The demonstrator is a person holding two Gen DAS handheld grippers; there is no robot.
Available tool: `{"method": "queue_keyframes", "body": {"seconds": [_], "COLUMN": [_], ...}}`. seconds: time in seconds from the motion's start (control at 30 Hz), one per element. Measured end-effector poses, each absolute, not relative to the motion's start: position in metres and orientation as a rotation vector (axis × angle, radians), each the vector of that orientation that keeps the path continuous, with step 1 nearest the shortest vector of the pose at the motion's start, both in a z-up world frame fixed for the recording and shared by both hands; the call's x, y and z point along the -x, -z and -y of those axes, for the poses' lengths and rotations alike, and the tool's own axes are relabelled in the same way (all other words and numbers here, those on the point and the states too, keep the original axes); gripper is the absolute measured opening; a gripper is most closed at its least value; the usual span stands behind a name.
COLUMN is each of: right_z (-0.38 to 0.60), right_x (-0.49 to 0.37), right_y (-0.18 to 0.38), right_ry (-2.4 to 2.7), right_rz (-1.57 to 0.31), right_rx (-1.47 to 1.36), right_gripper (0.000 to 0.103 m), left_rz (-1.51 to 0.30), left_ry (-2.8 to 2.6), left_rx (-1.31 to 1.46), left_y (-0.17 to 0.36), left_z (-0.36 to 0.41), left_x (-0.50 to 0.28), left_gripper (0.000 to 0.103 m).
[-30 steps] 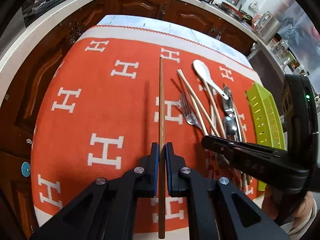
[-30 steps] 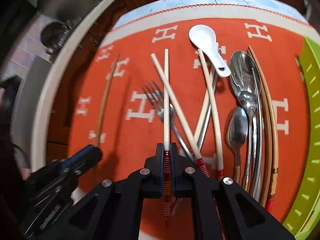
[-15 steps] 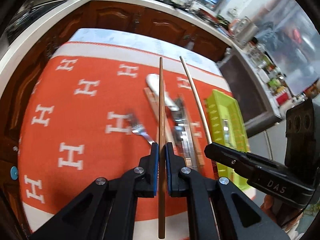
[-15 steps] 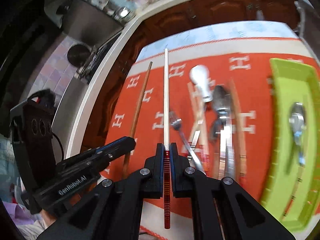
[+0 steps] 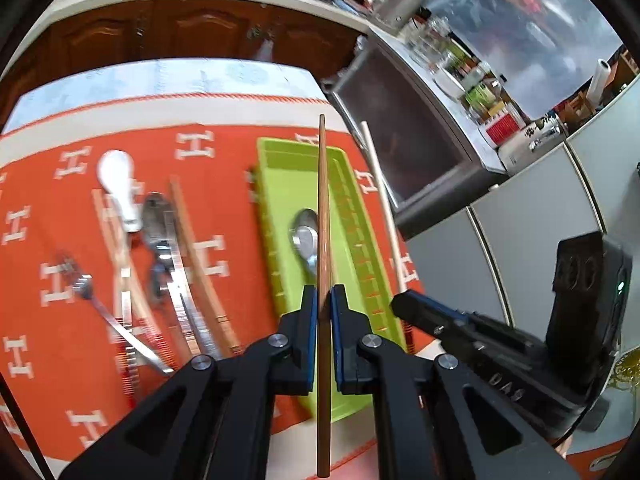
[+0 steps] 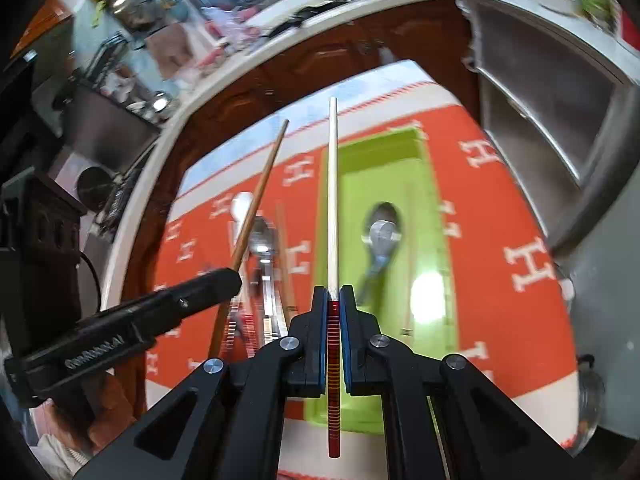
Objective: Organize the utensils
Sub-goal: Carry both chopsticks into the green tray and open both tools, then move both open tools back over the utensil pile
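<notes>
Both chopsticks, lifted from the pile, now hang over the green tray (image 5: 280, 184): left gripper (image 5: 321, 304) clamps the brown chopstick (image 5: 323, 208), right gripper (image 6: 333, 304) the pale chopstick (image 6: 333, 200), ready for lowering.

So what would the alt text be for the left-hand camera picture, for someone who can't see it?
The left gripper is clamped on a brown chopstick, held over a green tray with a metal spoon inside. Other utensils lie blurred on the orange cloth beside it; the right gripper shows at right.
</notes>
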State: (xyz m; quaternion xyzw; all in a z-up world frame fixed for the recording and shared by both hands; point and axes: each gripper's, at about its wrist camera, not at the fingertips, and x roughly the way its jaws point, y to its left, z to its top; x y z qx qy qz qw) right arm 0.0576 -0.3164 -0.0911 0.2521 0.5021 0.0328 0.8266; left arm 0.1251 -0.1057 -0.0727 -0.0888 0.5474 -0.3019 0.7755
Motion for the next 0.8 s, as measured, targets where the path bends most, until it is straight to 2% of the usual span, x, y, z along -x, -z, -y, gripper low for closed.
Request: {"method": "queue_keyframes", "body": {"seconds": [0.27, 0.33, 0.4, 0.47, 0.53, 0.8], "right_z": [0.340, 0.339, 0.342, 0.339, 0.337, 0.315], "right_x": [-0.063, -0.067, -0.071, -0.075, -0.077, -0.073], "right_y": [0.138, 0.144, 0.150, 0.156, 0.157, 0.144], "right_ry": [-0.035, -0.036, -0.017, -0.006, -0.006, -0.045], "right_rz": [-1.126, -1.133, -1.143, -1.137, -1.126, -1.118], "right_rx": [-0.557, -0.557, -0.559, -0.564, -0.570, -0.538], "right_gripper": [0.006, 0.007, 0.010, 0.018, 0.022, 0.022], "left_rz": [-1.270, -1.271, -1.268, -1.253, -1.226, -1.148], "left_ry": [0.644, 0.626, 0.612, 0.597, 0.582, 0.527], "left_rx": [0.180, 0.154, 0.131, 0.112, 0.083, 0.001], "left_y": [0.109, 0.114, 0.116, 0.116, 0.111, 0.094], "left_z": [0.143, 0.147, 0.149, 0.148, 0.146, 0.128], "left_x": [-0.135, -0.136, -0.136, -0.135, -0.132, -0.122], "left_gripper": [0.005, 0.007, 0.030, 0.042, 0.046, 0.057]}}
